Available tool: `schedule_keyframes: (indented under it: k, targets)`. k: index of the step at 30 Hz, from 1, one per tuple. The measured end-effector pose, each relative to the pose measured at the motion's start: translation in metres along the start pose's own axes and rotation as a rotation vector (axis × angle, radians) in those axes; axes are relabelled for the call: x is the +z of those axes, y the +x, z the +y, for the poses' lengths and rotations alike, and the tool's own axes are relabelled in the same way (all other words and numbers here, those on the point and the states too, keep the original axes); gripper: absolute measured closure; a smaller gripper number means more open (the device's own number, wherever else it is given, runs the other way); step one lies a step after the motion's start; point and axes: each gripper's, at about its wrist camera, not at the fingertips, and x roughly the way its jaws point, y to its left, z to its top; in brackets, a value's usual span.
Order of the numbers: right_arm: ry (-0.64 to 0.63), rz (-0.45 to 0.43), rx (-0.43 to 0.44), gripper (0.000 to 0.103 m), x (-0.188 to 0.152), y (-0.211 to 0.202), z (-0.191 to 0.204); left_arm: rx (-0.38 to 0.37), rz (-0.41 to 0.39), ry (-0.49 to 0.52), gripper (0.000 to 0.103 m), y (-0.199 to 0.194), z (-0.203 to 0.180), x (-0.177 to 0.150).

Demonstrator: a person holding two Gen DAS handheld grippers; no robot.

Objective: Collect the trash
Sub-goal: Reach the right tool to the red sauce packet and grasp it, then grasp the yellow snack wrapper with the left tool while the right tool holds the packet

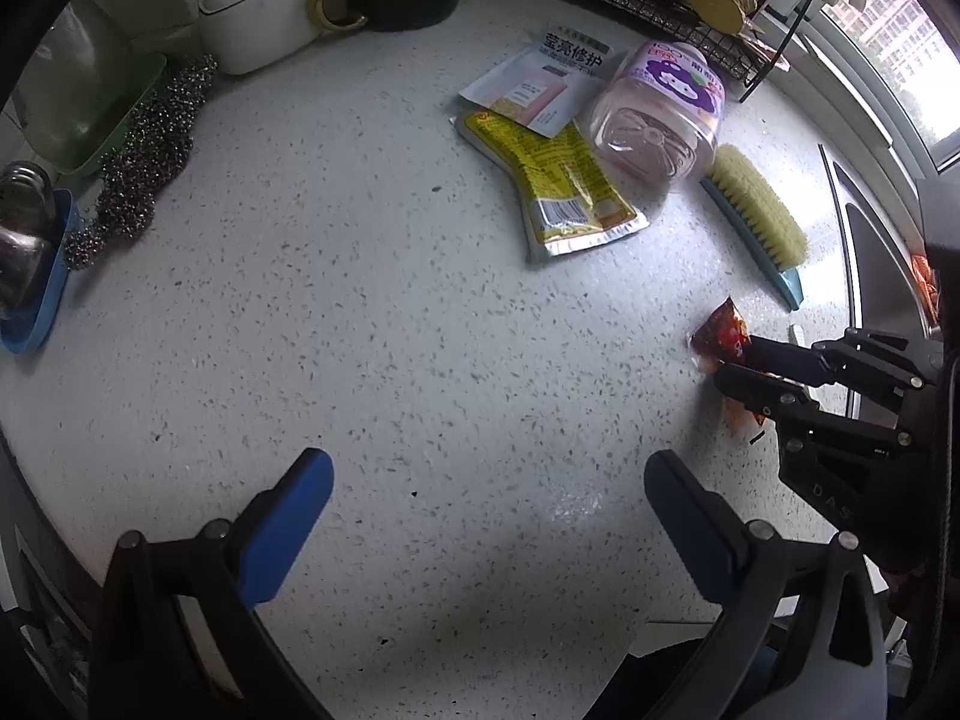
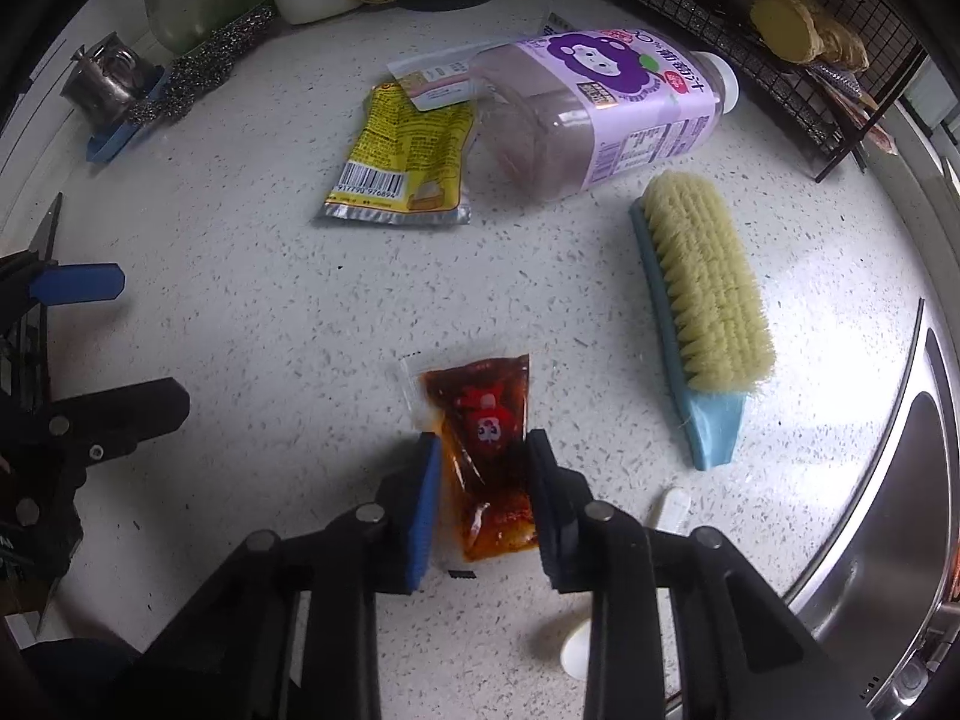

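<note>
While it lies flat on the speckled white table [image 2: 252, 360], a small red sauce packet [image 2: 480, 420] sits between the two fingers of the right hand-held gripper [image 2: 483, 456]. Fingers are pinched in on the packet's sides w/ the pads touching it, so the gripper is grasping the packet; it points down at the table. Packet is clear plastic w/ dark red oily filling & a small cartoon print.

Just right of the packet: a scrub brush [image 2: 702, 300] w/ pale yellow bristles & a light blue back, lying on its side. Near the gripper's right finger, a small white plastic bit [image 2: 669, 507], too blurred to identify.

Farther back, mid-table: a flattened yellow snack wrapper [image 2: 402, 162] w/ a barcode, a white paper sachet [image 2: 438, 75] partly overlapping its top end, & a clear plastic bottle [image 2: 606, 114] w/ a purple label, lying on its side, touching both.

Left hand-held gripper [image 1: 489, 480] hangs over bare table, well apart from the packet, blue-padded fingers spread wide, nothing between them.

Back-left edge: steel wool scourers [image 1: 150, 144], a blue dish [image 1: 42, 312], a white lidded container [image 1: 258, 12]. Back-right: a black wire rack [image 2: 780, 60]. Far right: rim of a steel sink [image 2: 912, 480].
</note>
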Motion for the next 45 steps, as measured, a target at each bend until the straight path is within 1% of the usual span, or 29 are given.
schedule_keyframes:
  k: [2,5,7,10,11,12,15,19,22,27,36,40,42,44,45]
  targets:
    - [0.01,-0.008,0.011,0.094,-0.004,-0.002,0.0,0.004,-0.003,-0.004,0.0,-0.001,-0.002,0.001]
    - [0.05,-0.016,0.05,0.097,-0.013,-0.004,-0.003,-0.006,-0.006,-0.015,0.0,-0.006,-0.003,0.003]
    - [0.086,-0.021,0.07,0.097,-0.02,-0.008,-0.013,-0.013,-0.012,-0.017,0.0,-0.008,-0.007,0.007]
    - [0.126,-0.048,0.067,0.097,-0.019,-0.02,-0.025,-0.022,-0.027,-0.02,0.0,-0.013,-0.012,0.018]
    - [0.137,-0.058,0.065,0.097,-0.018,-0.025,-0.028,-0.033,0.005,-0.011,0.0,-0.013,-0.014,0.022]
    - [0.152,-0.072,0.063,0.097,-0.017,-0.031,-0.033,-0.035,0.002,-0.01,0.0,-0.013,-0.017,0.028]
    - [0.199,-0.097,0.068,0.097,-0.008,-0.042,-0.051,-0.036,-0.003,-0.012,0.0,-0.009,-0.023,0.045]
    - [0.251,-0.113,0.071,0.097,0.005,-0.049,-0.068,-0.045,0.01,-0.024,0.0,0.006,-0.031,0.069]
    - [0.272,-0.119,0.073,0.097,0.013,-0.046,-0.076,-0.02,0.03,-0.02,0.0,0.023,-0.042,0.089]
    - [0.297,-0.113,0.07,0.097,0.026,-0.038,-0.085,-0.008,0.05,-0.025,0.0,0.042,-0.047,0.114]
    - [0.305,-0.072,0.081,0.097,0.041,-0.021,-0.094,0.029,0.094,-0.049,0.0,0.077,-0.049,0.141]
    - [0.306,-0.068,0.095,0.097,0.043,-0.019,-0.096,0.08,0.096,-0.059,0.0,0.087,-0.049,0.153]
    - [0.307,-0.065,0.099,0.097,0.047,-0.017,-0.095,0.094,0.086,-0.074,0.004,0.088,-0.046,0.157]
    - [0.311,-0.065,0.106,0.097,0.046,-0.017,-0.098,0.107,0.079,-0.072,0.012,0.087,-0.046,0.158]
    - [0.313,-0.064,0.108,0.097,0.046,-0.018,-0.101,0.106,0.079,-0.063,0.013,0.088,-0.046,0.159]
